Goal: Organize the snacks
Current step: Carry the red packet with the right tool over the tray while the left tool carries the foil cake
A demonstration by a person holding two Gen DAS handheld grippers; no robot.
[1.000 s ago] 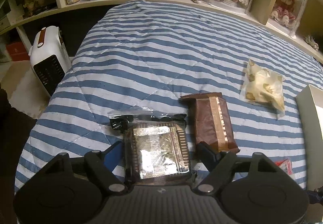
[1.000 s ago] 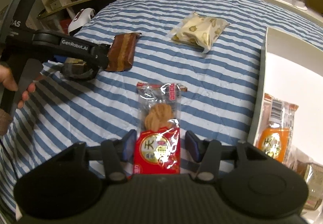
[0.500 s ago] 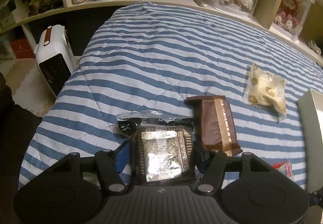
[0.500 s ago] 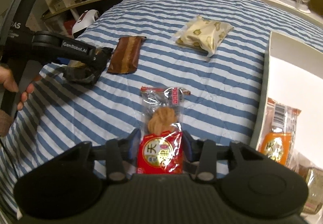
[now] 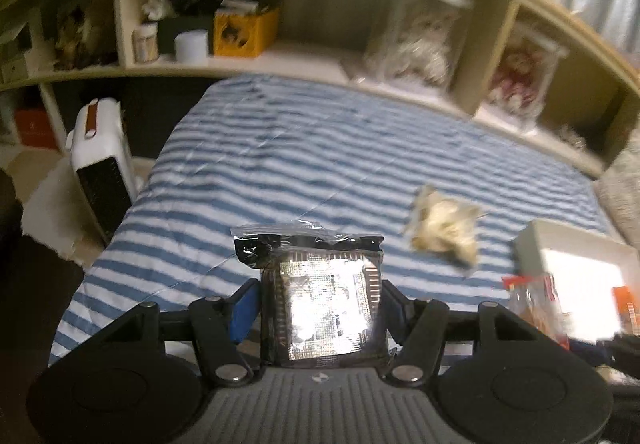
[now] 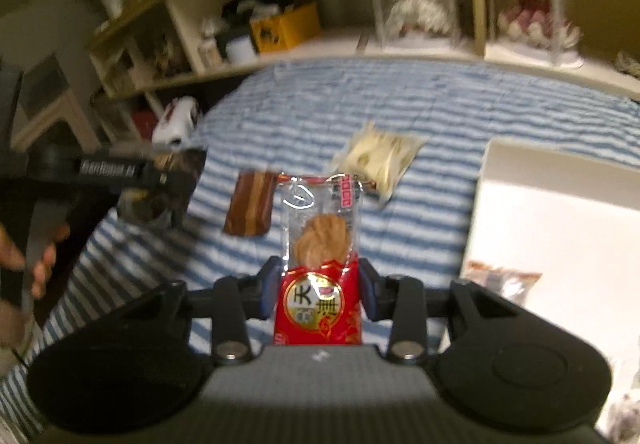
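On the striped bed [image 5: 304, 163], white box [image 6: 560, 211] at right is holding a few packets; brown bar [image 6: 250, 207] and pale pouch [image 6: 380, 157] are lying loose. Left gripper [image 5: 320, 308] is clamping foil pack [image 5: 328, 308], right gripper [image 6: 318, 292] red cookie packet [image 6: 318, 256], both lifted.

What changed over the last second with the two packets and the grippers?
Both grippers closed and lifted: the left gripper raised the dark foil packet, the right gripper the red cookie packet. The brown packet and yellow packet stayed on the bed.

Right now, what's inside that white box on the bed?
The white box holds a clear-wrapped snack packet near its left wall. The right gripper hides the box's nearer part.
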